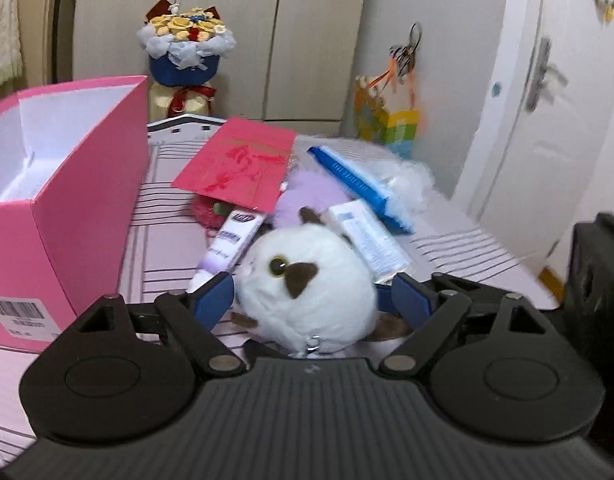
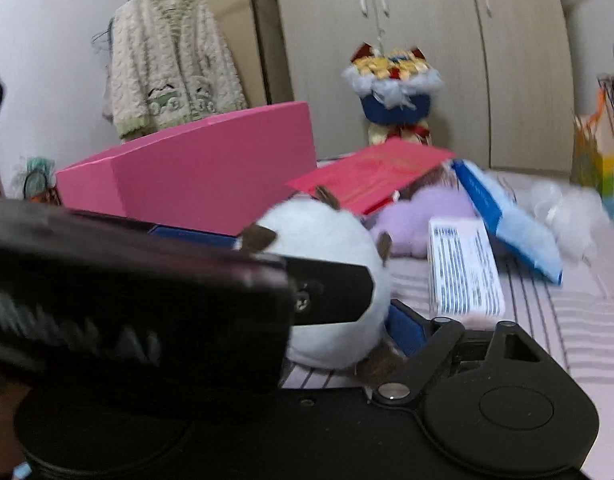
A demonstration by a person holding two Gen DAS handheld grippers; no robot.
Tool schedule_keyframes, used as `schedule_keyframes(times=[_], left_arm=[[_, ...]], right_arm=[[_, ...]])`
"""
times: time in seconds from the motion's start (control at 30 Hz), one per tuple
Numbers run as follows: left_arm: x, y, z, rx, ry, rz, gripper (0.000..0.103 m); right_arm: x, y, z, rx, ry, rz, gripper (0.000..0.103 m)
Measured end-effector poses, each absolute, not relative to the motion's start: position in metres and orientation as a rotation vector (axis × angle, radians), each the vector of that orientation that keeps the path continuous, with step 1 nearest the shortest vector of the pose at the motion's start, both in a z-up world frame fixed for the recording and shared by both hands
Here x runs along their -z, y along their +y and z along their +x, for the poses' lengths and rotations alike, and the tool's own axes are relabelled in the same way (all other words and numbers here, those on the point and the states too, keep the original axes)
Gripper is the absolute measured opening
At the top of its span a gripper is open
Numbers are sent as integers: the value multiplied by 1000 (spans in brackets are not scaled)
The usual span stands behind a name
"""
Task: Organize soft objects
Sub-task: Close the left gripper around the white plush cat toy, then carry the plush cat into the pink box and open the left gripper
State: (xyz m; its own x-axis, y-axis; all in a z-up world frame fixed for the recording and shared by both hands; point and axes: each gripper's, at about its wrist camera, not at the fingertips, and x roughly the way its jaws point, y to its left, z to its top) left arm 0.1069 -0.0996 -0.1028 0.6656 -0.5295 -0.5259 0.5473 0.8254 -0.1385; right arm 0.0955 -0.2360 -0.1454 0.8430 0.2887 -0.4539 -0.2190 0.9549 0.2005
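Observation:
A round white plush cat (image 1: 307,280) with brown ears sits between the blue pads of my left gripper (image 1: 307,300), which is shut on it just above the striped bed. The same plush (image 2: 331,248) shows in the right wrist view, with the left gripper's black body (image 2: 147,300) crossing in front. Only the right finger (image 2: 407,328) of my right gripper shows, beside the plush; its left finger is hidden. A purple plush (image 1: 311,192), a red plush (image 1: 207,212) and white fluff (image 1: 411,180) lie behind. An open pink box (image 1: 67,184) stands at left.
A red envelope (image 1: 239,164), a purple tube (image 1: 231,244), a white packet (image 1: 367,240) and a blue packet (image 1: 359,184) lie among the plush toys. A bouquet (image 1: 183,52) and wardrobe stand behind; a rainbow bag (image 1: 391,120) and door are at right.

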Motion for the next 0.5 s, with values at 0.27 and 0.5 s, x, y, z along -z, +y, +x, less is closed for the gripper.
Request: schedule_keyframes(times=[0.27, 0.5], left_arm=[[94, -95, 99, 634, 632, 68, 81], [68, -85, 75, 655, 657, 132, 80]], right_arm=[[143, -232, 72, -262, 449, 130, 70], [116, -223, 52, -280, 473, 124, 71]])
